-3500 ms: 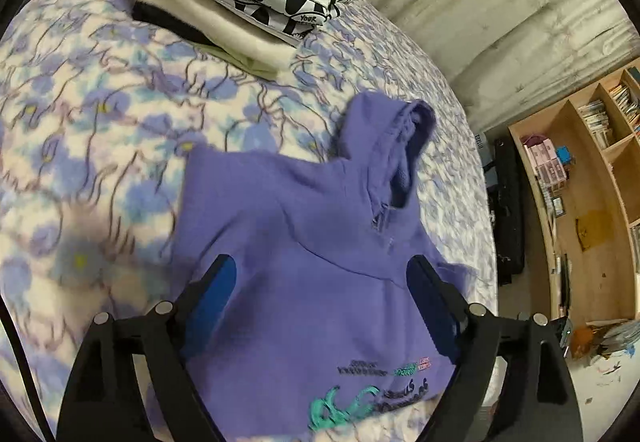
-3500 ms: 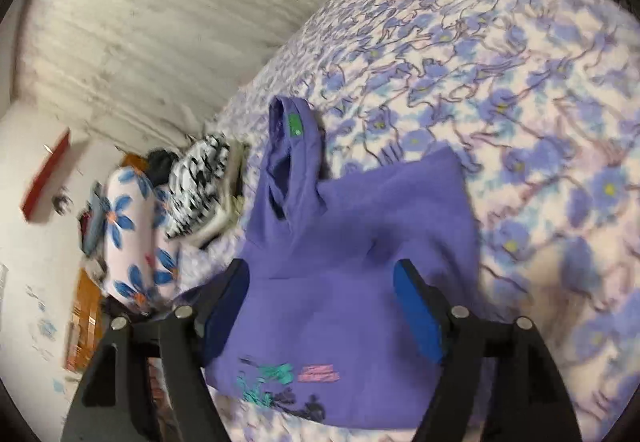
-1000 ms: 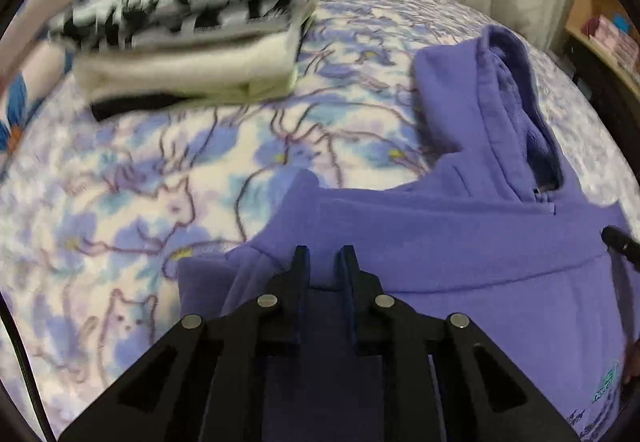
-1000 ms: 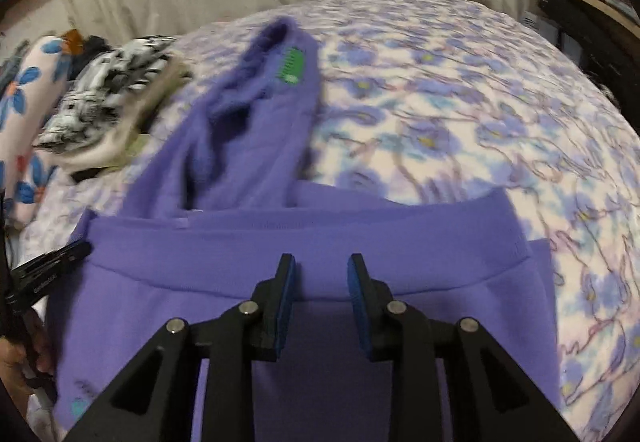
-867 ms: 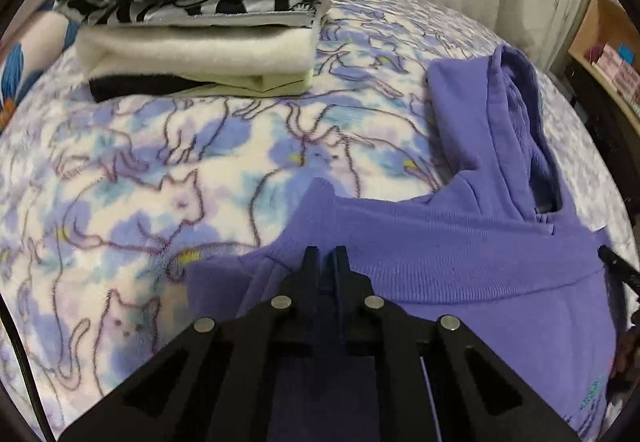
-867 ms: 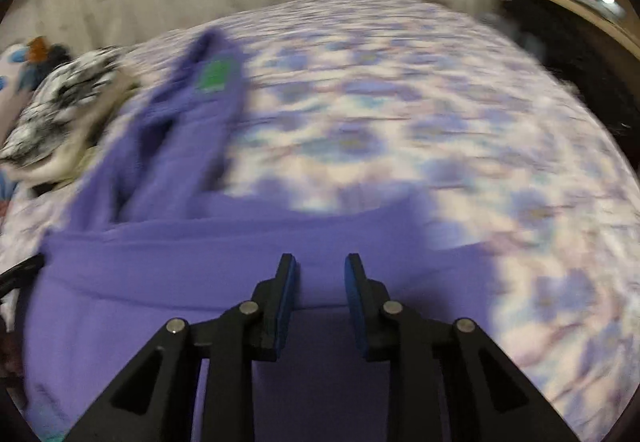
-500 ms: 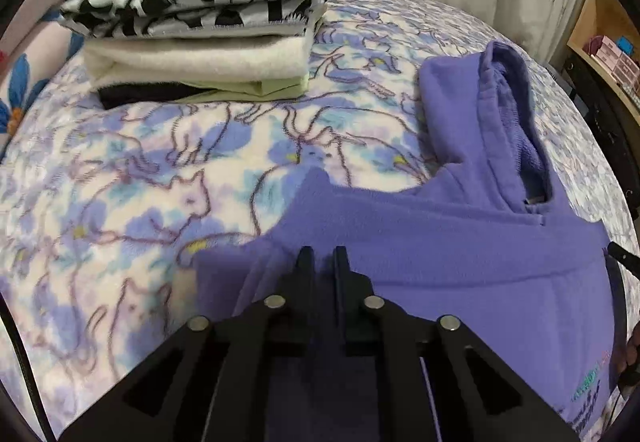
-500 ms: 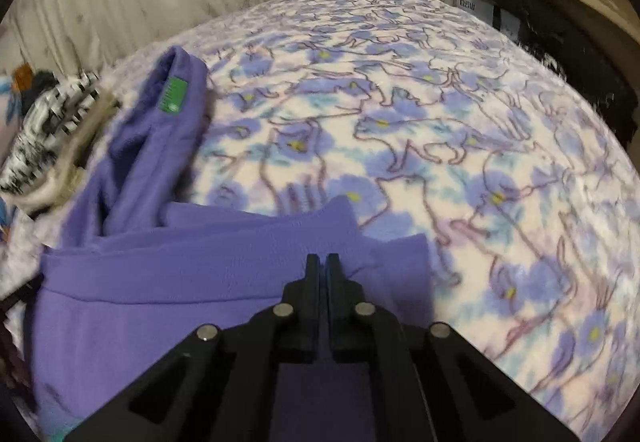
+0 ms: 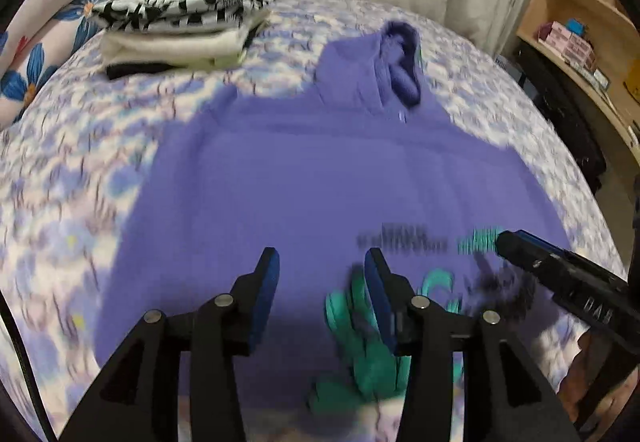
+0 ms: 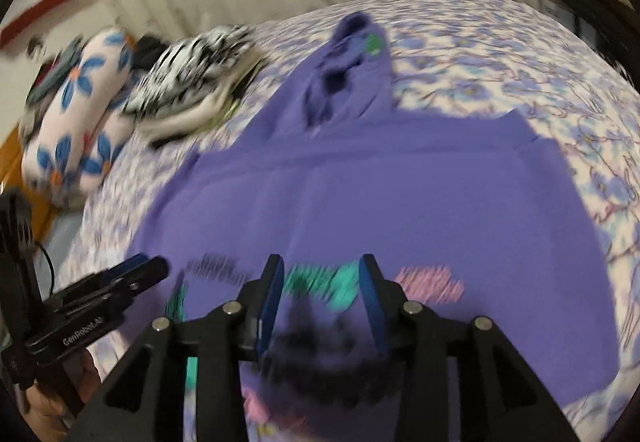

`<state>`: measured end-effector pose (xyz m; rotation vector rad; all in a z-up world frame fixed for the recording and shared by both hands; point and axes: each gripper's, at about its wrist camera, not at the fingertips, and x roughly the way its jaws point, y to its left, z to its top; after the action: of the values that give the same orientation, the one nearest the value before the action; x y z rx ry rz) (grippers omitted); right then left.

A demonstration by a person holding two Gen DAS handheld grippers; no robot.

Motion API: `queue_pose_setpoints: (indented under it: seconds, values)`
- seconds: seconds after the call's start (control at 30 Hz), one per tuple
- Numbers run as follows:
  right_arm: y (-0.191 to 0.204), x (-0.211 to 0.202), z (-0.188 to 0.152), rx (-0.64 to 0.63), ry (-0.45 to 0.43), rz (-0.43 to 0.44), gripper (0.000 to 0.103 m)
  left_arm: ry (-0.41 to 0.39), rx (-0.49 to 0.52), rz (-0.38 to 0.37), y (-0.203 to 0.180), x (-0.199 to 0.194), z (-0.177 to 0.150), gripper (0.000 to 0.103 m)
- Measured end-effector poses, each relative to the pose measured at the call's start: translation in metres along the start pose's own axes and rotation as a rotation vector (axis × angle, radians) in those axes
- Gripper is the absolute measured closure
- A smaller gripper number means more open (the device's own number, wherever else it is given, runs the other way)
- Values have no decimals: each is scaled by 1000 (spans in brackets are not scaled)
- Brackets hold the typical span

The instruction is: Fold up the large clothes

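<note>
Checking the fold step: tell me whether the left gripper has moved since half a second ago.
Yes. The left gripper has pulled back toward the hoodie's printed end, away from the folded stack, and its jaws have opened.

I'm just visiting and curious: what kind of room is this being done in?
Most likely a bedroom: a purple hoodie lies on a bed with a floral blanket, flowered pillows beside folded clothes, and wooden shelves nearby.
</note>
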<state>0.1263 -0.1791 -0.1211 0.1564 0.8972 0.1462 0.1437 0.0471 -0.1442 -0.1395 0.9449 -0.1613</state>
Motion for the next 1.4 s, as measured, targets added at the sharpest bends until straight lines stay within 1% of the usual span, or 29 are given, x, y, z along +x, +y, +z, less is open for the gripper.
queue_pose_setpoints:
  seconds: [0.1,0.13,0.17,0.2,0.23,0.3,0.33,0.37,0.4,0.43,0.5,0.57,0.63,0.73,0.8,0.97,1.1,1.2,1.27,1.3,1.33,1.4]
  values:
    - [-3,3,-20,-23,16,-43,64,15,-8,63,9,6,-25,60]
    - [-9,2,-26,-26,20,-58,64,12,-17,61,13,5,-29,59]
    - [-18,-1,-31,-26,18,-54,66,6,-29,63,19,3,-33,59]
    - [-25,-5,-34,-23,17,-52,67,4,-34,79,24,2,-34,59]
    - [-35,-10,-38,-16,16,-75,67,3,-34,109,31,0,-35,59]
    - [-54,-21,-44,-5,9,-165,67,0,-41,149,42,-5,-39,59]
    - [-66,-27,-47,6,7,-223,67,-3,-48,154,48,-8,-40,59]
    - [-80,-32,-50,22,3,-282,67,-6,-57,143,54,-11,-43,59]
    - [-92,-36,-54,39,1,-324,67,-9,-59,147,57,-12,-44,59]
    - [-108,-43,-57,78,-5,-347,67,-15,-56,157,59,-14,-46,59]
    - [-131,-54,-63,157,-18,-331,67,-28,-45,180,58,-17,-50,59]
    - [-141,-63,-66,191,-32,-328,67,-34,-42,194,58,-17,-50,59]
    - [-139,-64,-68,190,-30,-336,67,-37,-47,199,58,-17,-51,59]
    - [-129,-60,-69,165,-22,-384,66,-41,-55,197,60,-18,-53,59]
    - [-127,-60,-70,170,-22,-393,65,-44,-56,197,60,-18,-52,59]
    - [-128,-63,-70,232,-20,-387,65,-56,-68,196,60,-18,-55,59]
    - [-125,-65,-70,255,-12,-369,65,-55,-67,194,60,-18,-55,58]
    - [-121,-68,-68,253,-5,-357,65,-46,-68,172,61,-19,-55,53]
    - [-119,-70,-67,251,-4,-348,65,-34,-64,145,59,-20,-54,44]
    - [-118,-71,-66,252,-2,-344,65,-32,-61,138,58,-19,-53,42]
    - [-117,-71,-66,256,0,-336,65,-30,-55,134,57,-19,-53,39]
    - [-117,-72,-66,270,3,-309,65,-23,-39,145,53,-18,-53,36]
